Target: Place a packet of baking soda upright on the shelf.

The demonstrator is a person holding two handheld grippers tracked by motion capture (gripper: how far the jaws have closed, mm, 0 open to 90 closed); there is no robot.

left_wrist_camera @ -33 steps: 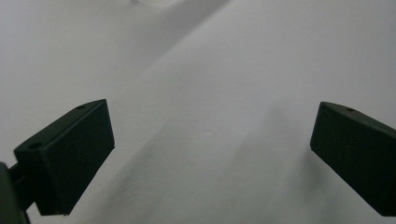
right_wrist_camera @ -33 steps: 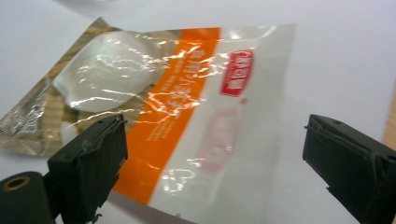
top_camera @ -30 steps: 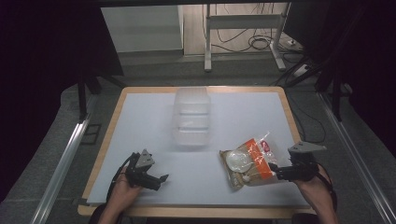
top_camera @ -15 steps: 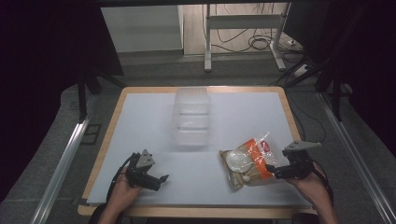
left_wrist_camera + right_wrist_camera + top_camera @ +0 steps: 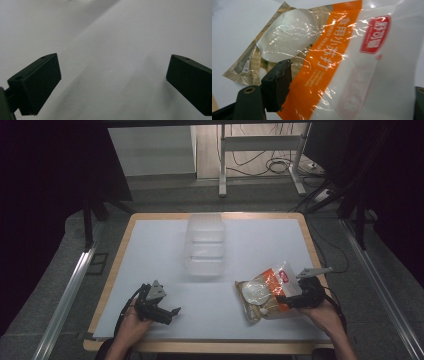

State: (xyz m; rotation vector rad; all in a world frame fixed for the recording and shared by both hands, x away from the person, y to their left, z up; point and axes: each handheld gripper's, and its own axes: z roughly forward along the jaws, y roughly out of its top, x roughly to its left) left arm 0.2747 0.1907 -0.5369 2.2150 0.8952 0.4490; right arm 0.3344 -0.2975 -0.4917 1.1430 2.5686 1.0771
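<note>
Orange-banded bag (image 5: pixel 267 292) lies at the tabletop's (image 5: pixel 160 250) near right. Our right hand-held gripper (image 5: pixel 287 301) has been closing, jaws straddling its edge, not yet clamped; next, pinch firmly. Left hand-held gripper (image 5: pixel 167 312) rests apart, empty.

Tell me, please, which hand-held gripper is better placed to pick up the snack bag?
The right hand-held gripper: its jaws, just closing, already straddle the snack bag. The left hand-held gripper rests open on bare table, well away.

lab | dark curtains (image 5: pixel 55 180); floor cables (image 5: pixel 280 167); white table (image 5: pixel 150 250)
</note>
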